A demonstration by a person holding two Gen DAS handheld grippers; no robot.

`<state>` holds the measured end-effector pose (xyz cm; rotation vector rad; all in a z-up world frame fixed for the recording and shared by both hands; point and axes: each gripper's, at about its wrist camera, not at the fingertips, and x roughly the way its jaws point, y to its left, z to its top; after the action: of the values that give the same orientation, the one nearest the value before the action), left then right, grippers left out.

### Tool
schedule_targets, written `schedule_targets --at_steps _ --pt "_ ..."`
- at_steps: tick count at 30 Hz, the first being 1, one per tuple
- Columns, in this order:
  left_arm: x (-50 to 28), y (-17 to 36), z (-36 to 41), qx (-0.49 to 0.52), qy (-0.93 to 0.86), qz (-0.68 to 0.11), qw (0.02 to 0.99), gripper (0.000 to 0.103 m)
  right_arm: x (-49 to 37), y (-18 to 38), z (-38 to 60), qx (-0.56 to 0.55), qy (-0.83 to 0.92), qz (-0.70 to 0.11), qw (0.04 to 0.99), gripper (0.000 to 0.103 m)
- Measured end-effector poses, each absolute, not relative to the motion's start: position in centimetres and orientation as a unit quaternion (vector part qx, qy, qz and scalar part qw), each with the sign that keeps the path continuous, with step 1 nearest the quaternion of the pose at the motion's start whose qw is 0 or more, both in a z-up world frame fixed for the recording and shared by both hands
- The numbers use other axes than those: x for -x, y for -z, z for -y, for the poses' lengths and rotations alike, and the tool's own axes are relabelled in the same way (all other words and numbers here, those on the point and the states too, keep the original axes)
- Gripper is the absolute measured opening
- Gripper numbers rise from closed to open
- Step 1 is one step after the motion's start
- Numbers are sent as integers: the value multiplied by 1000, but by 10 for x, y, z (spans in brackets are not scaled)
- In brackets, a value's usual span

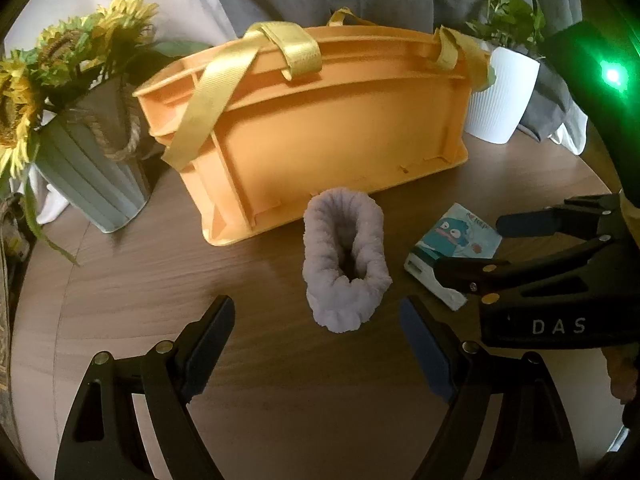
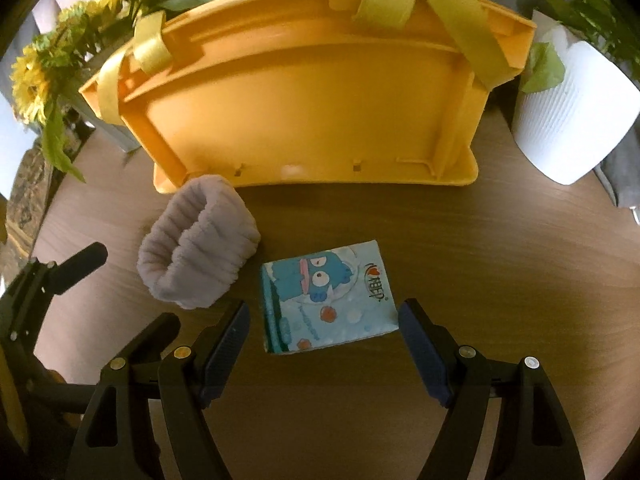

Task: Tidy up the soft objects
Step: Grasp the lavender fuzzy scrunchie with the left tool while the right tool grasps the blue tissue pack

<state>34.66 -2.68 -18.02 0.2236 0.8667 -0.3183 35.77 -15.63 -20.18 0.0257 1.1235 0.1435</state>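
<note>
Leftmost on the wooden worktop (image 1: pixel 140 280) stands a grey-green ribbed vase (image 1: pixel 92 176) of sunflowers (image 1: pixel 80 44), a rope loop hanging at its side. Next comes the orange plastic basket (image 1: pixel 328 128) with yellow webbing straps (image 1: pixel 208 96), set behind everything else and filling the middle of both views. Just in front of its lower edge lies a lilac fuzzy wristband (image 1: pixel 346 260), a soft ribbed ring resting on its side, apart from the basket by a narrow strip of wood. The left claw (image 1: pixel 318 344) hangs above the near side of this wristband with its jaws wide and nothing between them. Right of the wristband, close by but not touching, lies a pale blue tissue pack (image 2: pixel 326 298) printed with a blue cartoon fish. The right claw (image 2: pixel 324 338) hovers over the near edge of that pack, jaws wide on either side of it, pads clear of its wrapper. Farthest right stands a white ribbed pot (image 2: pixel 576 120) holding a green leafy plant (image 1: pixel 508 12).
</note>
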Motion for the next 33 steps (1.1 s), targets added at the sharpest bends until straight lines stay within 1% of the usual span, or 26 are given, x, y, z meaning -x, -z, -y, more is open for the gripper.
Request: schedule_targets --at_steps 9,12,16,18,19,21,22,24,25,27,29,30,33 --pt "-358 189 29 -112 160 -423 885 84 -365 205 150 25 -68 -534 842 78" --pt "-361 191 28 -110 161 -428 882 84 -372 207 146 44 -64 -541 837 83" --pt "-363 195 26 -108 161 -430 882 81 -380 210 134 57 -65 -545 834 83" --pt "-365 197 26 -105 165 -433 880 75 -383 212 131 59 -66 -548 832 83" --pt "-365 197 26 -105 168 -434 879 74 -385 214 131 57 -69 -551 830 83" --pt "-365 198 27 -104 174 -435 877 66 -389 217 131 52 -74 -558 825 83" --pt "-365 198 29 -104 178 -435 877 64 -389 218 131 51 -75 -558 825 83" --pt "-364 198 31 -103 187 -434 876 52 -390 219 130 50 -78 -555 826 83" --pt "-364 198 32 -101 190 -434 875 49 -390 218 130 48 -80 -555 827 82" --pt "-363 199 33 -97 197 -436 873 38 -389 216 134 41 -83 -550 830 80" --pt "-362 199 34 -95 197 -434 874 34 -389 216 136 30 -87 -550 830 80" --pt "-362 199 34 -93 197 -433 875 29 -388 215 137 27 -87 -549 831 80" --pt "-361 197 32 -82 190 -431 878 24 -386 214 143 16 -83 -545 834 80"
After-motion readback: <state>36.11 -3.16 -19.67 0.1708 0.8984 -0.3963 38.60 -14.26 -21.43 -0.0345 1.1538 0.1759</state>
